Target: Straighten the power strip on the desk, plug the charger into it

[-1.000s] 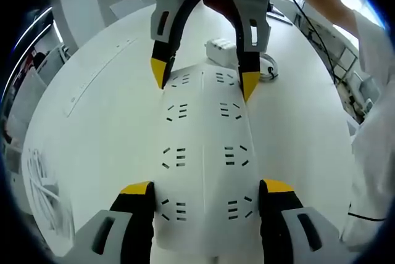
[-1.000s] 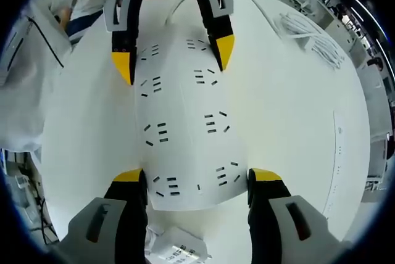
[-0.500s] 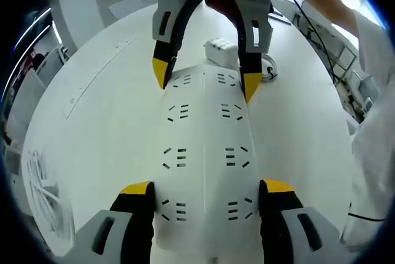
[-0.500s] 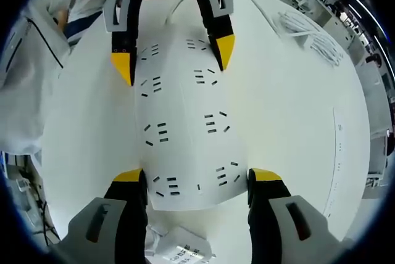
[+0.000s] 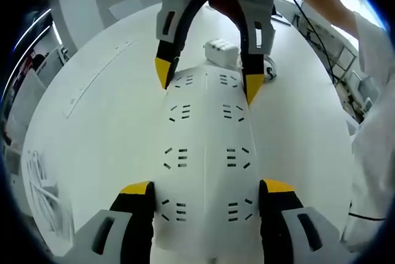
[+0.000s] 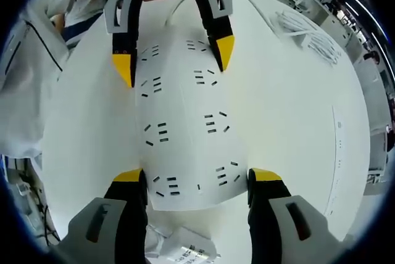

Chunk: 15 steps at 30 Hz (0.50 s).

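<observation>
Left gripper view: charger (image 5: 222,52) slightly farther.

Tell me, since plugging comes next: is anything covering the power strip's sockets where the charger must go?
Nothing visible covers the sockets of the power strip; both tongs straddle its ends. The charger lies just beyond its far end.

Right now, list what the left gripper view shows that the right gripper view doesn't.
Left gripper view: a coiled cable lying beside the charger. Right gripper view: small print on the charger's face. Both: the power strip clamped at opposite ends by the left tool and right tool, plus a white cable bundle on the desk.
</observation>
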Available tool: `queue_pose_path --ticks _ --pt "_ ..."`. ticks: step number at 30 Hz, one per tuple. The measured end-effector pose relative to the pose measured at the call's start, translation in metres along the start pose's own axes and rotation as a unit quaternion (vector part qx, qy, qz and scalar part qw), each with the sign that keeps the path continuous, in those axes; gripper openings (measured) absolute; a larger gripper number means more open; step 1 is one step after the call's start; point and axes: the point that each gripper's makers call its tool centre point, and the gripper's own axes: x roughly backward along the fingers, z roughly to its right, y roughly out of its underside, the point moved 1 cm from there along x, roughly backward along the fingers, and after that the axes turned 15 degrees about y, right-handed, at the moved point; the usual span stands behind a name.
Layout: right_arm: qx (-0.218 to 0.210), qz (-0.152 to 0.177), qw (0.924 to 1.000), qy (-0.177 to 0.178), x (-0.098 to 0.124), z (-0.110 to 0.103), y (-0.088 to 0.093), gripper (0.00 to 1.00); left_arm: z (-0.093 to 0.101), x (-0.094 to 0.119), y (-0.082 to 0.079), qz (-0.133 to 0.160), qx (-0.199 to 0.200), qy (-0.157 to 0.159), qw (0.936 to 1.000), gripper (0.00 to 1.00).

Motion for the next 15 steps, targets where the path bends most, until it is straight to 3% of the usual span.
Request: queue_pose_path --ticks 15 --pt "-0.008 0.002 1.0 0.003 0.001 -0.0023 -0.0005 0.65 -0.0002 -0.0002 -0.0008 0.001 -0.009 0.005 0.9999 0.7"
